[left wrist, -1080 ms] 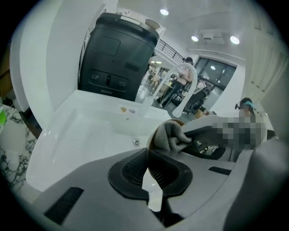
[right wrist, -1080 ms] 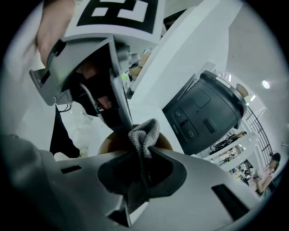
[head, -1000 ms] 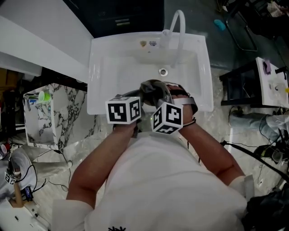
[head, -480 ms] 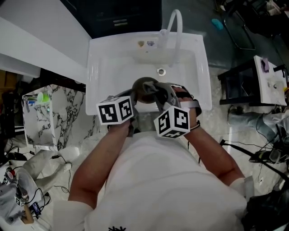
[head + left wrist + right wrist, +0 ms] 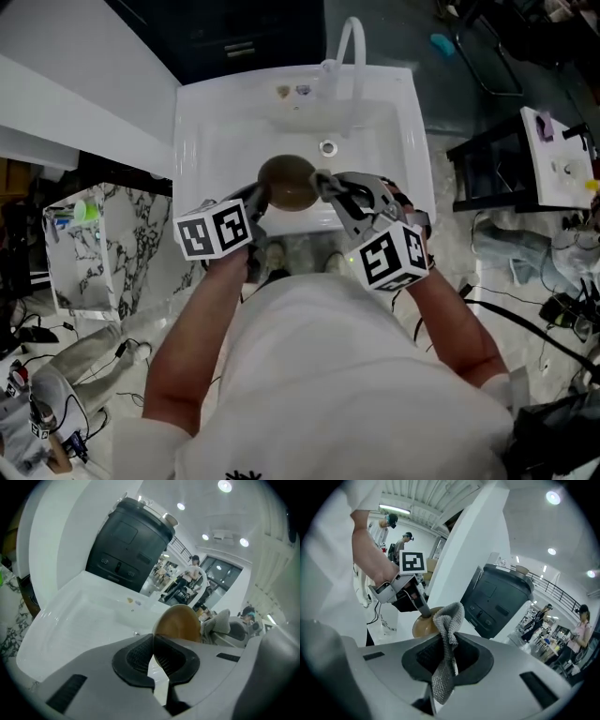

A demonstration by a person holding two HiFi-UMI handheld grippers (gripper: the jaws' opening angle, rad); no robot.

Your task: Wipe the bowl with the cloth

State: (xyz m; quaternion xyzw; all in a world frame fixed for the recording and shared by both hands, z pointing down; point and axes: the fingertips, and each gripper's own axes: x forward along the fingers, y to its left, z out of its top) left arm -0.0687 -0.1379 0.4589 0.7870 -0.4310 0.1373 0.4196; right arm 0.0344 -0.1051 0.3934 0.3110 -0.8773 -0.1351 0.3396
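Note:
A brown bowl (image 5: 286,183) hangs over the white sink (image 5: 202,141). My left gripper (image 5: 261,194) is shut on its near left rim. In the left gripper view the bowl (image 5: 180,623) rises just beyond the closed jaws of the left gripper (image 5: 153,638). The right gripper (image 5: 325,184) sits at the bowl's right edge, shut on a grey cloth (image 5: 448,630) that sticks up and hangs down between the pads. From the right gripper (image 5: 447,654) I see the bowl (image 5: 423,626) just past the cloth, with the left gripper's finger on it.
A white curved faucet (image 5: 354,47) stands at the sink's back, with the drain (image 5: 327,147) below it. A dark cabinet (image 5: 126,550) rises behind the sink. A marble-patterned stand (image 5: 112,234) is to the left. Cables lie on the floor at right.
The two grippers have moved apart and risen a little. The cloth has come off the bowl towards the right, so the bowl's brown surface now shows.

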